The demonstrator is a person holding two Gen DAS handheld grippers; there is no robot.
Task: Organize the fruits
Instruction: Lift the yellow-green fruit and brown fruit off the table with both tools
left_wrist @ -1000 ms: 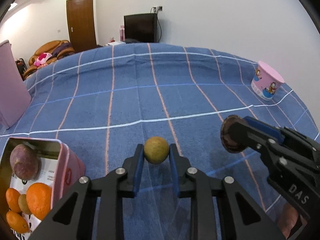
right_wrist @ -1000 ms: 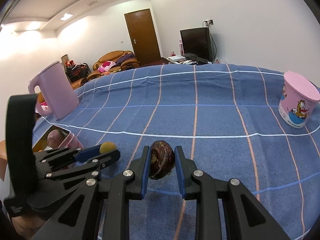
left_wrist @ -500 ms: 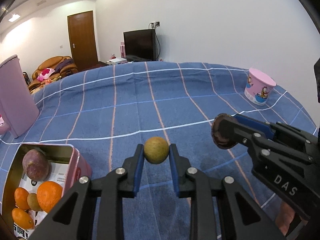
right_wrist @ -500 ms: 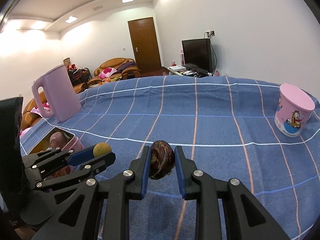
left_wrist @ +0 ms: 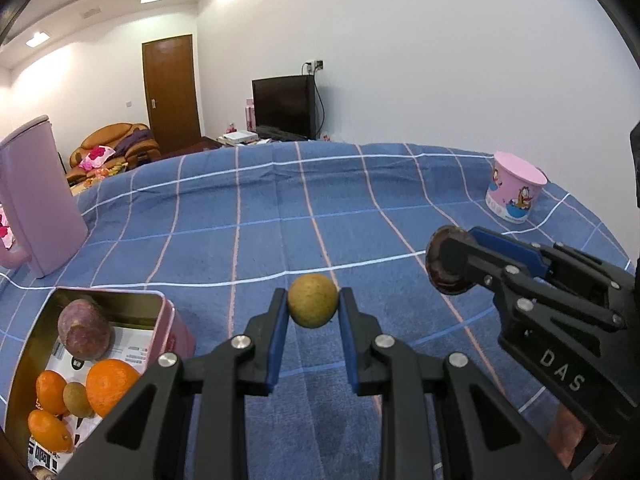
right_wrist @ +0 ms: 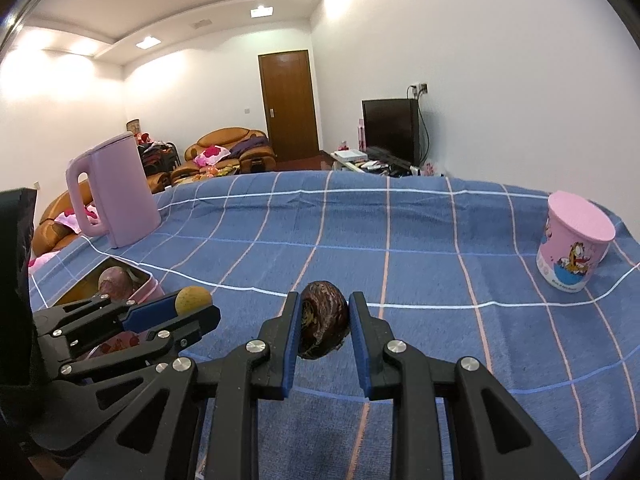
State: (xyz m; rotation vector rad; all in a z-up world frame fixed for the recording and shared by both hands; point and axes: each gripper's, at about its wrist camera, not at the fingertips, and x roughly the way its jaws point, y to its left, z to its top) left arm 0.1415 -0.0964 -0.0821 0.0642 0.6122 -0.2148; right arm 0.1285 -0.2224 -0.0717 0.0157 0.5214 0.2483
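Note:
My left gripper [left_wrist: 313,306] is shut on a small round yellow-green fruit [left_wrist: 313,300], held above the blue checked cloth. My right gripper [right_wrist: 324,318] is shut on a dark brown wrinkled fruit [right_wrist: 323,320]. In the left wrist view that brown fruit [left_wrist: 444,260] shows at the right, pinched in the right gripper. In the right wrist view the yellow-green fruit [right_wrist: 193,299] shows at the left. A pink tin box [left_wrist: 168,320] lies at lower left, holding a purple fruit [left_wrist: 84,328], oranges [left_wrist: 110,386] and a small brown fruit.
A pink kettle [right_wrist: 114,196] stands at the cloth's far left. A pink cartoon cup [right_wrist: 574,246] stands at the right, near the table's edge. Blue checked cloth [left_wrist: 280,208] stretches ahead. A sofa, a door and a television lie beyond the table.
Both views have tilted upward, showing more wall and ceiling. The left gripper has risen a little with its fruit. Both grips are unchanged.

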